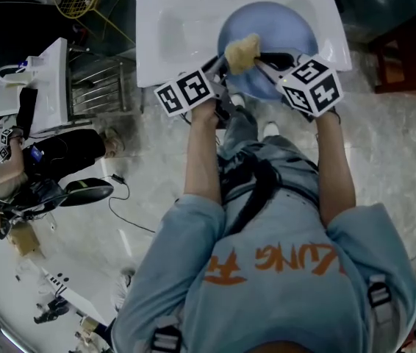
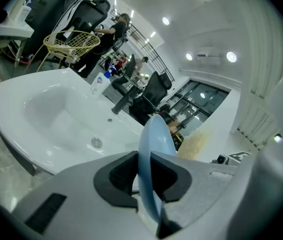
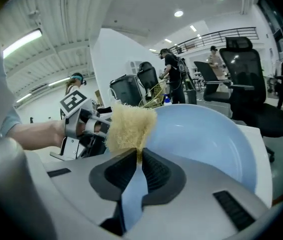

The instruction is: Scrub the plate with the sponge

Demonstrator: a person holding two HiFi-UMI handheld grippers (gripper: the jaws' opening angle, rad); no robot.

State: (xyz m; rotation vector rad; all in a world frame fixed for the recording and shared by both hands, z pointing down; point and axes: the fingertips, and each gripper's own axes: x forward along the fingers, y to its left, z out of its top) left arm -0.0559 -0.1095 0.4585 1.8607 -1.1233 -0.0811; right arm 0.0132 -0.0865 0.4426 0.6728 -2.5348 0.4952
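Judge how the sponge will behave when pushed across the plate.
Probably soft: the sponge looks fibrous and pinches thin inside the right gripper. Likely light, and it should flex against the plate rather than skid.

The plate [image 1: 281,28] is pale blue, smooth and a little shiny, like hard plastic. The sponge [image 1: 242,51] is yellow, rough and fuzzy, with loose stringy bits. The sink [image 1: 171,28], at the top middle of the head view, is white, hard and glossy. The left gripper [image 2: 145,170] and right gripper [image 3: 138,168] have dull grey plastic shells. Their black pads [image 3: 117,173] look rubbery, with little ridges. The floor [image 1: 392,145] is shiny stone. The sweater [image 1: 281,271] is soft blue cloth. The basket [image 2: 84,43], upper left, is thin yellow wire.
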